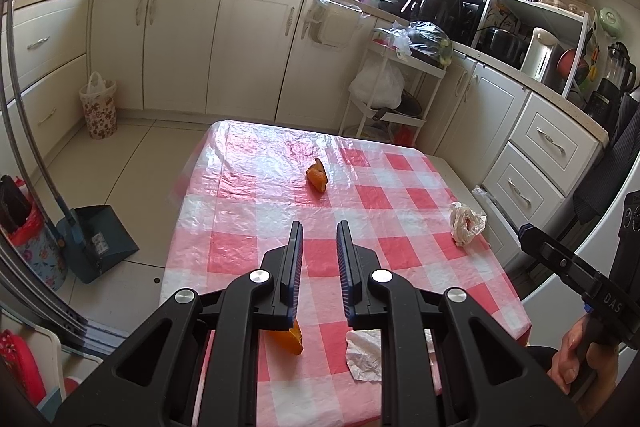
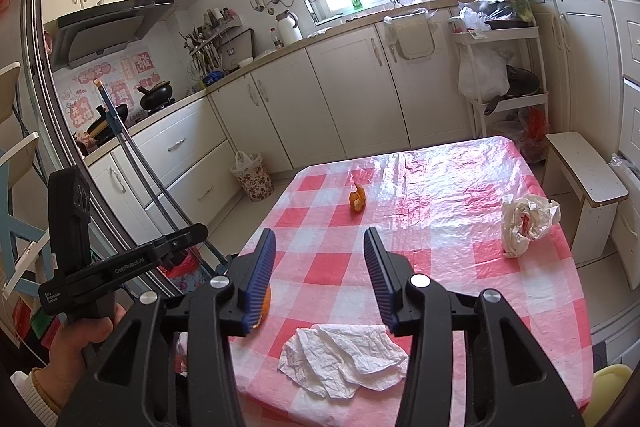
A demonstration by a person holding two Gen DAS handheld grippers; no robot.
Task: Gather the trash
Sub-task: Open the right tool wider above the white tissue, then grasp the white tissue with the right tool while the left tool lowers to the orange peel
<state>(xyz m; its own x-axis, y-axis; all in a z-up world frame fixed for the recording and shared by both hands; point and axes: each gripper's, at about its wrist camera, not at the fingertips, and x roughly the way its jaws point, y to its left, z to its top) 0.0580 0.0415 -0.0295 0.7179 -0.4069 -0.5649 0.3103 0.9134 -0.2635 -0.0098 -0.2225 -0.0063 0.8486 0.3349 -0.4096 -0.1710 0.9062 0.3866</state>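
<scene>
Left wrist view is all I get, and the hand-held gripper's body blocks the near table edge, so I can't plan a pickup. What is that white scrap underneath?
Observer: A crumpled paper tissue, lying loose by the near edge of the table, with nothing on top of it.
Operator: Is the right hand-held gripper holding anything?
Observer: No. Its jaws stand open and empty, aimed out over the tissue.
Operator: And the orange peel near it?
Observer: It lies just left of the tissue, partly hidden behind that gripper's left finger.
</scene>
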